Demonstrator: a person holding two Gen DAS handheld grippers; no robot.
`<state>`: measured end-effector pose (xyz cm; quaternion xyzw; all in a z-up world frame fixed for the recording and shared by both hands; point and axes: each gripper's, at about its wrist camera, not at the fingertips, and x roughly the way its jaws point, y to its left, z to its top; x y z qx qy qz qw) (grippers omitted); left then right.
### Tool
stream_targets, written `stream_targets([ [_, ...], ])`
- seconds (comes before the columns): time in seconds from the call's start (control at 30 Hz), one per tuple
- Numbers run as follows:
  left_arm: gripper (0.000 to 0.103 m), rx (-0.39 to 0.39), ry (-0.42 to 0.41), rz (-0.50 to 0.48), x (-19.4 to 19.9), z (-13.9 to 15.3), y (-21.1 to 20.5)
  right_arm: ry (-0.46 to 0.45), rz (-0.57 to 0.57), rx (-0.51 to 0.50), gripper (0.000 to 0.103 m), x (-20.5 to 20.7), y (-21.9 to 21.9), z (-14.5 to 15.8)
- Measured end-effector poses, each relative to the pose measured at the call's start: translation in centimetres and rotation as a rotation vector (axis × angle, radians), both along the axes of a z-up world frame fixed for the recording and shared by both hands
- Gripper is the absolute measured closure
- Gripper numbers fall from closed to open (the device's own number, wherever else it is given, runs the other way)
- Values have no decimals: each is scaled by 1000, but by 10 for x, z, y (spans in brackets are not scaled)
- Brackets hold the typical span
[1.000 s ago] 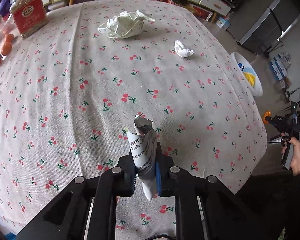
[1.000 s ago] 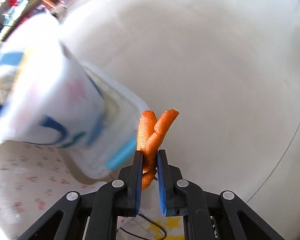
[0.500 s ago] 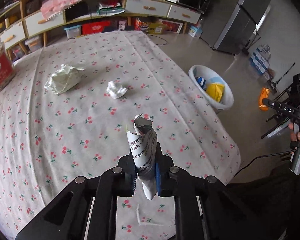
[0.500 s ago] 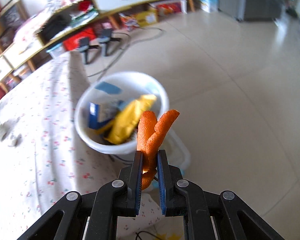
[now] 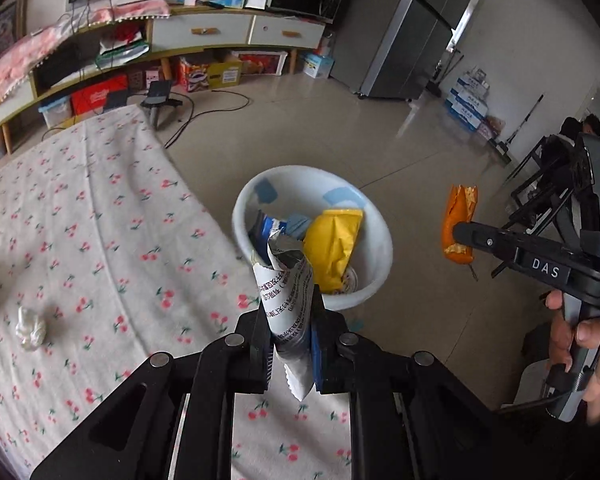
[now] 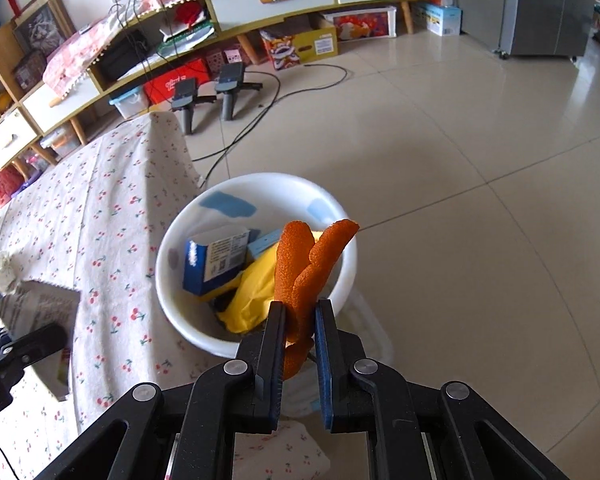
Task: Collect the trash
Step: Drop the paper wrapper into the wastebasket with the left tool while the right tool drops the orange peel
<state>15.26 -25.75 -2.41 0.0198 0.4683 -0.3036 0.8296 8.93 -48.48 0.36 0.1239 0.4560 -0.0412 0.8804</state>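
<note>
Both pieces of trash are now carried toward the white bin on the floor beside the table, so the step in hand looks like the drop. The left gripper is clamped on a printed wrapper, which stands up between its fingers, near the bin's rim but, I think, not yet over the opening. The right gripper is pressed together on an orange peel; it hangs beside the bin, though the exact offset is hard to judge. Next each one should come above the opening and then release. A crumpled tissue lies on the cloth, well apart.
</note>
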Motion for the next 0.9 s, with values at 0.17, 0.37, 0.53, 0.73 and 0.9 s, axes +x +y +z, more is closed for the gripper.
stream_targets([
  [0.17, 88, 4, -39, -29, 25, -9, -37, 10, -35, 36, 91, 14, -21, -5],
  [0.37, 77, -23, -44, -31, 46, -18, -53, 31, -69, 81, 91, 22, -37, -11],
  [0.53, 45, 35, -48, -17, 46, -23, -54, 40, -77, 81, 90, 26, -36, -12],
  [0.73, 33, 95, -81, 14, 37, -16, -30, 61, -62, 75, 90, 34, -23, -15],
  [0.9, 23, 136, -115, 42, 26, -8, 4, 82, -34, 61, 89, 45, -5, -18],
])
